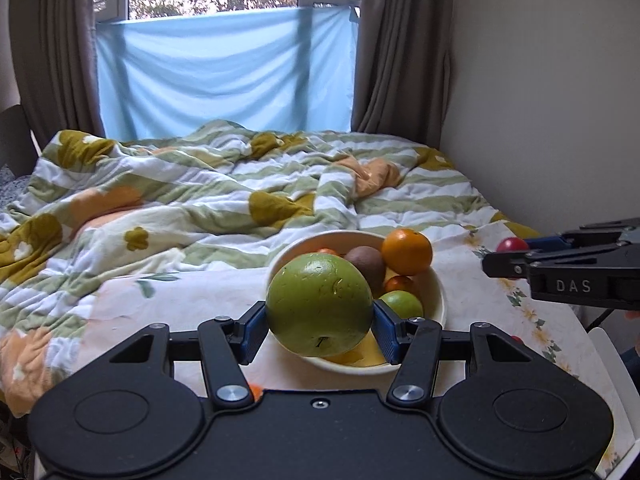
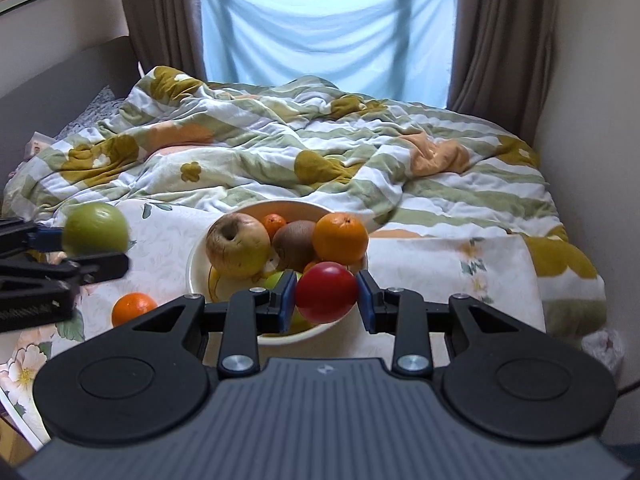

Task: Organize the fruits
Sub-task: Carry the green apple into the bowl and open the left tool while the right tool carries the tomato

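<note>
My left gripper (image 1: 320,326) is shut on a big green apple (image 1: 319,304), held just in front of a cream bowl (image 1: 436,300). The bowl holds an orange (image 1: 407,251), a kiwi (image 1: 366,265), a small green fruit (image 1: 402,303) and small tangerines. My right gripper (image 2: 326,296) is shut on a red fruit (image 2: 326,292) over the bowl's near rim (image 2: 196,268). In the right wrist view the bowl also holds a yellowish apple (image 2: 238,245), a kiwi (image 2: 294,240) and an orange (image 2: 340,238). The left gripper with the green apple (image 2: 96,229) shows at the left.
A loose orange (image 2: 133,307) lies on the floral cloth (image 2: 440,264) left of the bowl. A rumpled striped duvet (image 2: 280,152) covers the bed behind. A wall runs along the right side. The right gripper (image 1: 504,256) with its red fruit shows at the left wrist view's right edge.
</note>
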{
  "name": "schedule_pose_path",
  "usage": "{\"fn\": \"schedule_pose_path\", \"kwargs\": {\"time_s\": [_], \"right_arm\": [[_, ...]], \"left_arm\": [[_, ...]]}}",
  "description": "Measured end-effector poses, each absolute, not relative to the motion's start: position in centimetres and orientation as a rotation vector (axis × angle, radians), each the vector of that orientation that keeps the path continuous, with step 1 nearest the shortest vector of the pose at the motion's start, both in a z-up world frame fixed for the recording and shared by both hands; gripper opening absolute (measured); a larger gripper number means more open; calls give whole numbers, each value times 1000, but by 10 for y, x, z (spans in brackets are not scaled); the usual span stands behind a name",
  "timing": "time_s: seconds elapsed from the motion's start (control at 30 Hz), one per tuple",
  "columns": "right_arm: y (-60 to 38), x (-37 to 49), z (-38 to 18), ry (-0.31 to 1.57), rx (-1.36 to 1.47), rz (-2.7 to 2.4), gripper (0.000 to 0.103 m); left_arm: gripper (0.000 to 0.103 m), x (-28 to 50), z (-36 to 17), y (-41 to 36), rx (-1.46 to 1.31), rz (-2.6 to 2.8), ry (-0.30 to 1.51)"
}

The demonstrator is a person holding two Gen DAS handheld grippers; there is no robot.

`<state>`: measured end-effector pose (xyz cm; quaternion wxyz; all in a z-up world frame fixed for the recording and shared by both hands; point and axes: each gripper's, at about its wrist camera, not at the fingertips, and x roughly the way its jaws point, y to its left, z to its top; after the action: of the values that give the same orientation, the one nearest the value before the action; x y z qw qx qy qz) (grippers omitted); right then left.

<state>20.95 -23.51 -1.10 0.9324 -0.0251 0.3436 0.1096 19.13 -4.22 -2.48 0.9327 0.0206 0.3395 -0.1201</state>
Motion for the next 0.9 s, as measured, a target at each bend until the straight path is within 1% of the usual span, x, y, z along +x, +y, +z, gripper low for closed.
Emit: {"fn": "schedule_pose_path", "kwargs": {"time_s": [0.5, 0.83, 0.87, 0.9], "right_arm": [[-261, 262, -38, 748, -71, 284, 48], [-258, 275, -44, 762, -69, 309, 48], [-257, 276, -44, 762, -71, 311, 48], [-257, 276, -43, 761, -72, 313, 48]], "left_arm": [[60, 240, -87, -85, 94, -250, 848], [61, 252, -103, -86, 69, -245, 929], [70, 251, -101, -86, 68, -245, 922], [91, 250, -98, -85, 67, -243, 913]]}}
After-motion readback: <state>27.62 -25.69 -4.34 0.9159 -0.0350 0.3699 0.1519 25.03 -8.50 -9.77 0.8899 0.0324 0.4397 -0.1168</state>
